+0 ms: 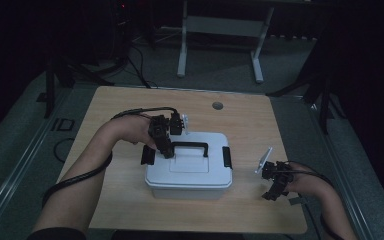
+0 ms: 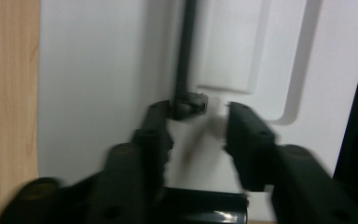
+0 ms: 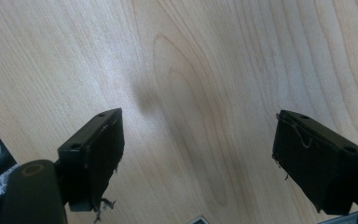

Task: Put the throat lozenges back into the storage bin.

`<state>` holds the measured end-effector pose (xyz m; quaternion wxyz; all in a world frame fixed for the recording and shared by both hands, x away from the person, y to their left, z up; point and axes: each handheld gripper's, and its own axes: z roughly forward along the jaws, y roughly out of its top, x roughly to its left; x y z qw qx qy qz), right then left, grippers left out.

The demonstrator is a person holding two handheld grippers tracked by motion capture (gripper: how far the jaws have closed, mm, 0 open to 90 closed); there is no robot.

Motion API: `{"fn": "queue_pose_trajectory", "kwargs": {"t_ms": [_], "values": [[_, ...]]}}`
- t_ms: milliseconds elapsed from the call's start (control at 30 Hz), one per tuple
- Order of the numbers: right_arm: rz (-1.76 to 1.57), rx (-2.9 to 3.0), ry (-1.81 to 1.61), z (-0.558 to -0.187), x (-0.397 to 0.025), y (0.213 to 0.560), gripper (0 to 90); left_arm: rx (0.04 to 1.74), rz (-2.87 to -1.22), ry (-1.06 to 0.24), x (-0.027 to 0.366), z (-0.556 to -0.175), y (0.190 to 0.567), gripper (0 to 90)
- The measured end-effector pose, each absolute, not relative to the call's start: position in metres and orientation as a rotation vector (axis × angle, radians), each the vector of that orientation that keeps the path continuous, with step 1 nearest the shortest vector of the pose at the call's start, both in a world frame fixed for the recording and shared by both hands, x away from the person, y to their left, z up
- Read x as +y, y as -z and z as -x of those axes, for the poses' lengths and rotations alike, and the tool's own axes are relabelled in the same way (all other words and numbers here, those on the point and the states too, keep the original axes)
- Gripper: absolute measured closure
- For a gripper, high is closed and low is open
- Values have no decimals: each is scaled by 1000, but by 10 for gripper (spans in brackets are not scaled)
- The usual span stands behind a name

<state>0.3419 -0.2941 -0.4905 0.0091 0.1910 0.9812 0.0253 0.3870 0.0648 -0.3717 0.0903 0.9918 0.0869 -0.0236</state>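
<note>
White plastic is sitting mid-bench: a lidded box (image 1: 189, 167) with a black handle (image 1: 190, 146) lying flat along its lid, long axis running left to right. The left gripper (image 2: 198, 123) is hovering just over the handle's left end, jaws parted a little and holding nothing, the handle's pivot lying at their tips. The right gripper (image 3: 198, 154) is resting near the bench's (image 1: 130, 107) right edge, well apart from the box, jaws gaping wide over bare wood. The left hand looks nearer for any lift.
</note>
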Motion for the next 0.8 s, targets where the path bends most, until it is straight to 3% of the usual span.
{"fn": "queue_pose_trajectory", "kwargs": {"t_ms": [133, 167, 333, 800], "values": [[-593, 3063, -88, -342, -294, 490, 161, 328, -2901, 37, 70, -389, 370, 229], [-593, 3063, -88, -342, -294, 490, 161, 335, -2893, 30, 71, -389, 370, 229], [-600, 3060, -94, -342, -294, 491, 161, 312, -2877, 25, 79, -386, 371, 18], [-599, 3049, -102, -344, -290, 489, 161, 374, -2772, -67, 122, -372, 370, 17]]}}
